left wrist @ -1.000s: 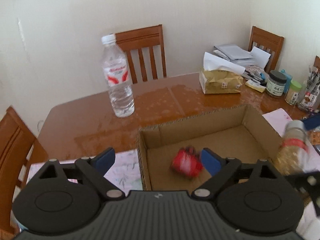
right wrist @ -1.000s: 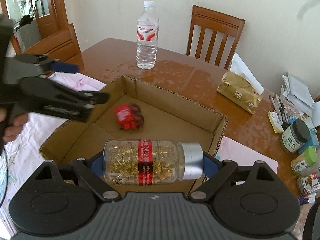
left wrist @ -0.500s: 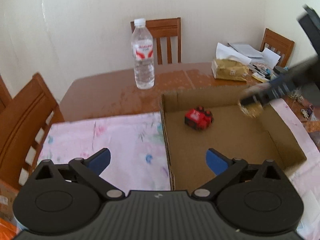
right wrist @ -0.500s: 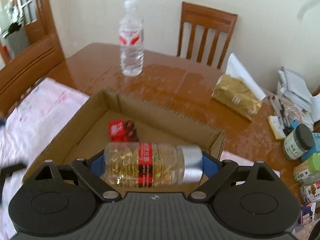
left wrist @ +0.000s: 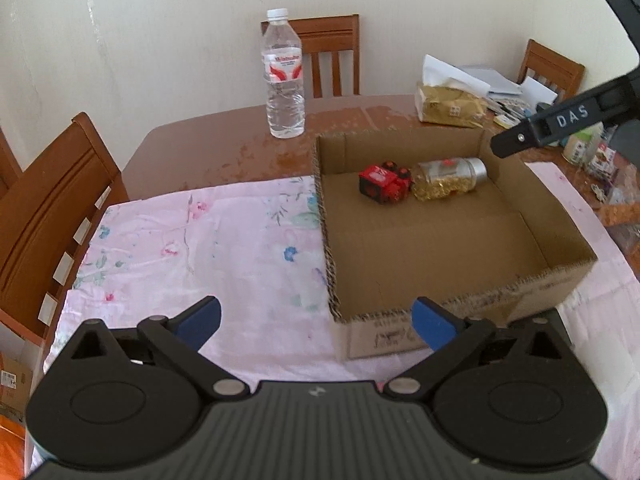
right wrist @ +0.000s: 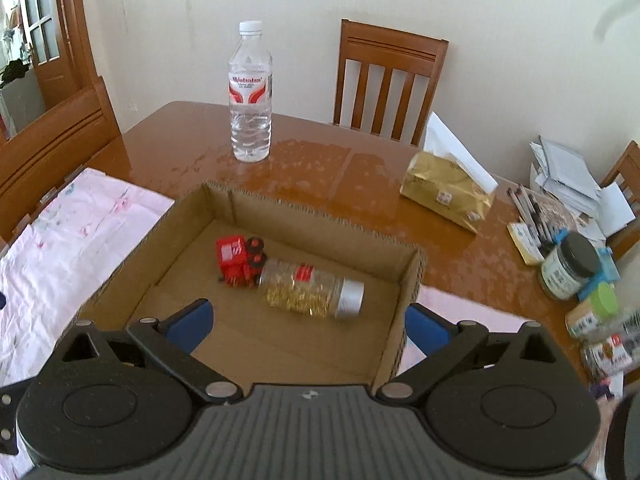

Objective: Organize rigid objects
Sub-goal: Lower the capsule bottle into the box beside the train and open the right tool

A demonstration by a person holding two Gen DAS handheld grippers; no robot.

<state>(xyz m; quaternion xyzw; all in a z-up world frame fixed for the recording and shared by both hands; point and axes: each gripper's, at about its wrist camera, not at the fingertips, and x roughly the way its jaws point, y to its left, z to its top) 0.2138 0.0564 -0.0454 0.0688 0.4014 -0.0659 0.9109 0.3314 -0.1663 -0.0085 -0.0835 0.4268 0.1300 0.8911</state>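
Only the right wrist view shows the glass-paned door (right wrist: 44,32).

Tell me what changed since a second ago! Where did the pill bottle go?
The right gripper let go: its jaws have just been opening, and the pill bottle now lies on its side in the box, against the red toy. The left gripper, open and empty, pulled back from the box. The toy, box and water bottle stayed put.
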